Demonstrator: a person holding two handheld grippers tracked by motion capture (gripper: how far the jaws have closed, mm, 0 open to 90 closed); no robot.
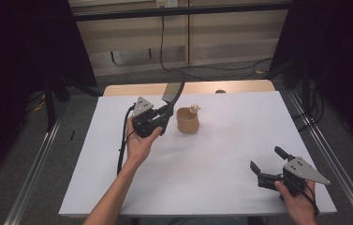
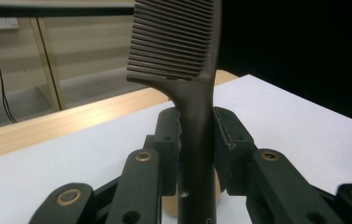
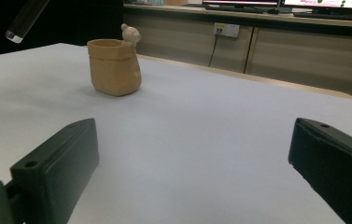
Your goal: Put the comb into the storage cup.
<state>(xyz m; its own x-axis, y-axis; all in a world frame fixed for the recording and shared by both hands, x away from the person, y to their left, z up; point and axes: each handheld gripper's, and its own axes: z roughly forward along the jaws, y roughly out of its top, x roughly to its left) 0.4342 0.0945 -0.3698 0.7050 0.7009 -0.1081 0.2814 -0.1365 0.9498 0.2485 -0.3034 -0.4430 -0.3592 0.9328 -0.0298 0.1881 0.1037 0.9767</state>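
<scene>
Left claw [image 1: 165, 114] is clenched on the comb [image 1: 173, 92], held up just left of the pot [image 1: 187, 120]. So it's picked up, not yet in the pot. Right claw [image 1: 268, 161] waits, released, low over the tabletop [image 1: 221, 154].

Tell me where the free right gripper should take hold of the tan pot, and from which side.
Probably by the plain rim and wall of the tan pot on the side facing the right gripper, one jaw inside and one outside. The pot stands upright with its mouth open; the small figure sits on the far rim, and the left gripper holds a comb just to the pot's left.
</scene>
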